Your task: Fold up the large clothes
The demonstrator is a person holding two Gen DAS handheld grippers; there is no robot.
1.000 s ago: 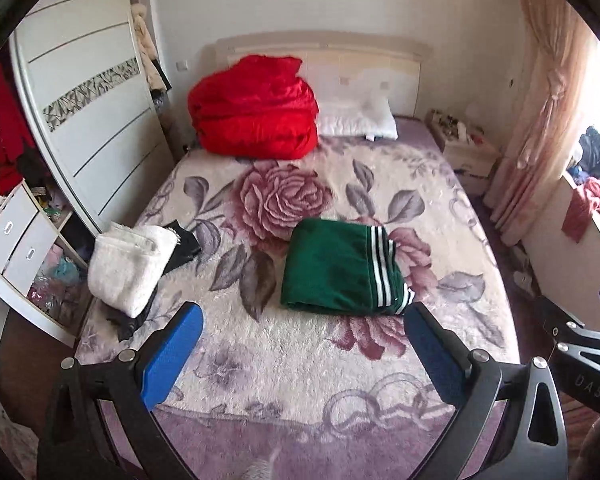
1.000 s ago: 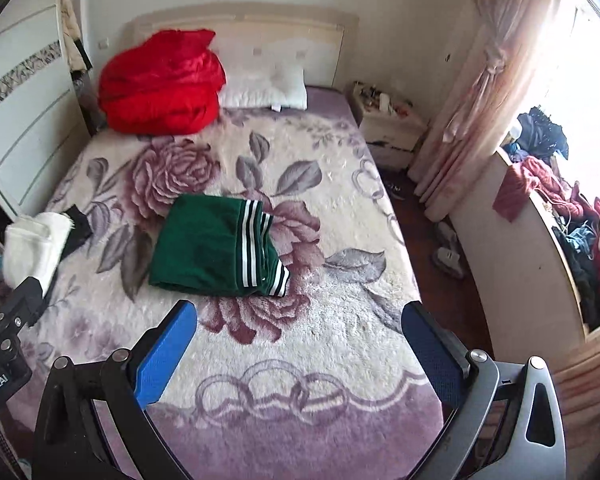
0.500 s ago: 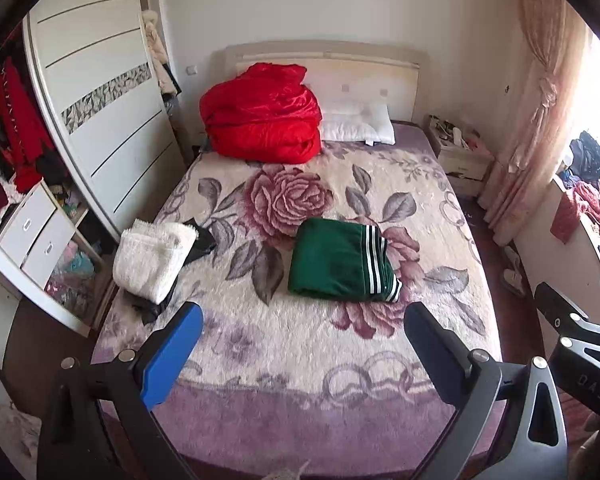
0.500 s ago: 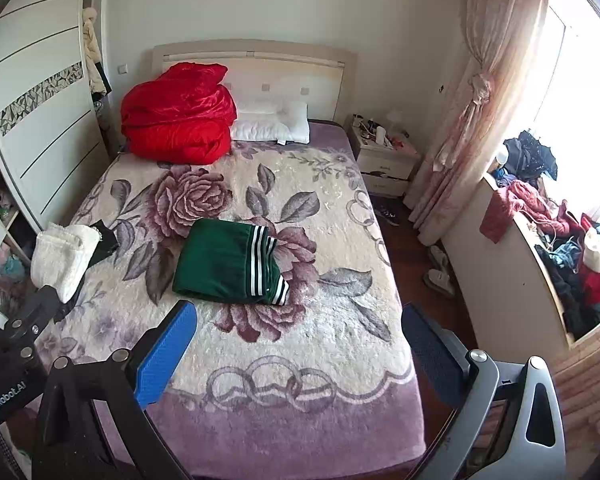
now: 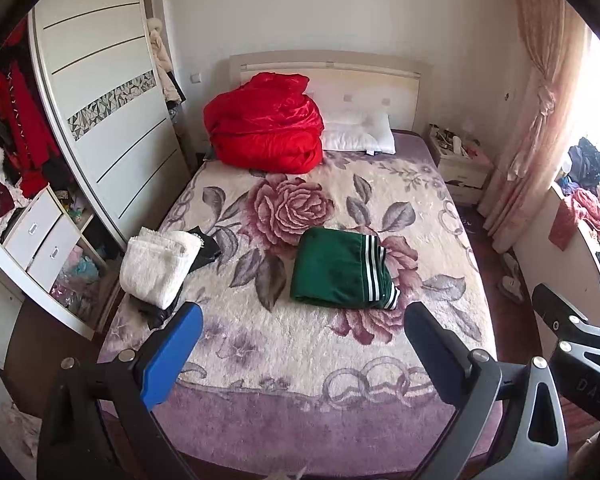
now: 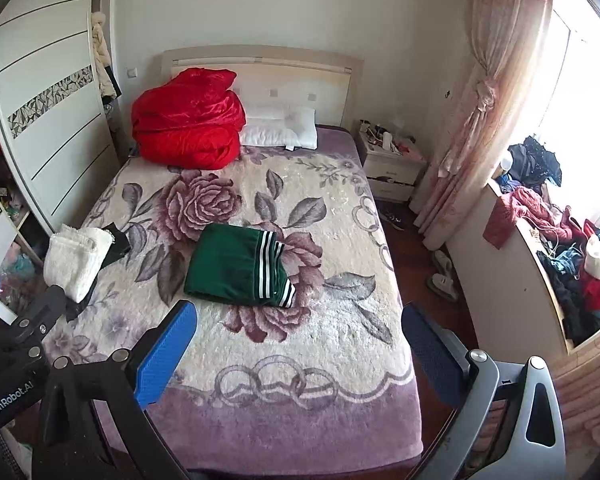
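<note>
Grippers have pulled back from the bed over the last second: more of the room and the whole foot edge now show in both views, so you're backing off, not approaching. Green garment with white stripes lies folded into a compact rectangle mid-bed, over the rose print, untouched by either tool; it hasn't shifted on the blanket. Reads as this fold being finished, with you retreating to fetch the next piece. Left gripper hangs above the foot of the bed, fingers spread wide, nothing between them. Right gripper sits at about the same height beside it, fingers also released wide and empty; both point forward and down toward the mattress. The garment is well apart from both, farther up the bed. White folded towel-like bundle rests at the left edge on top of something black; can't tell what the black item is. Red quilt and pillow are at the far end by the headboard. Clothes pile on the right by the window is a likely source for the next item.
</note>
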